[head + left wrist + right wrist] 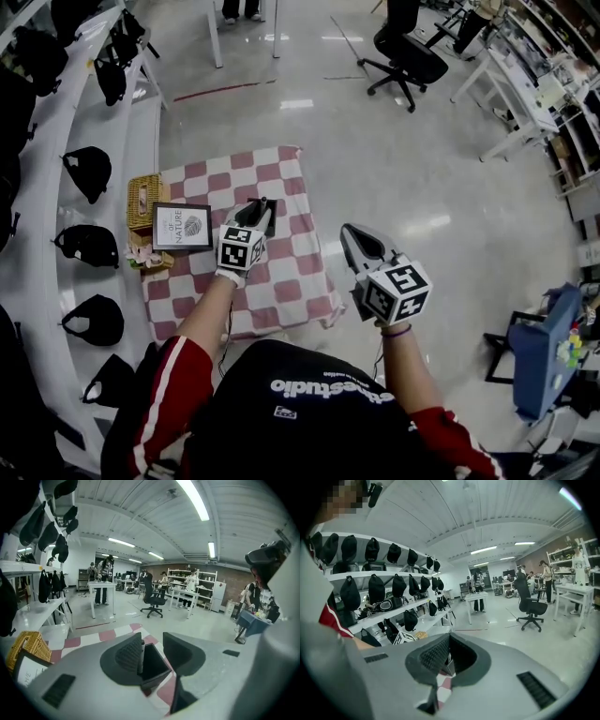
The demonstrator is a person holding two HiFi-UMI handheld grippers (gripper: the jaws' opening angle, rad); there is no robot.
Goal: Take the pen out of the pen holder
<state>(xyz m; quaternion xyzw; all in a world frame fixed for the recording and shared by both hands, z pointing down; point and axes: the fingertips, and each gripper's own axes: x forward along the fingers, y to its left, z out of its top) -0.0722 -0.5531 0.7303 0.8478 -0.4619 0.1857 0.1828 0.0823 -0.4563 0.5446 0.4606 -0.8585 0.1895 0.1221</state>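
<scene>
left claw (152, 637) open at frame centre, black pen holder (153, 663) between its jaws, pen (139, 658) beside one; right claw (449, 638) closed, empty, lower right of checkered desk (281, 281).

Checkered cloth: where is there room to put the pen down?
The near end of the checkered cloth, between the left gripper and the front edge, is bare. So is the far end beyond the pen holder. The left side is crowded: picture frame and wicker basket.
</scene>
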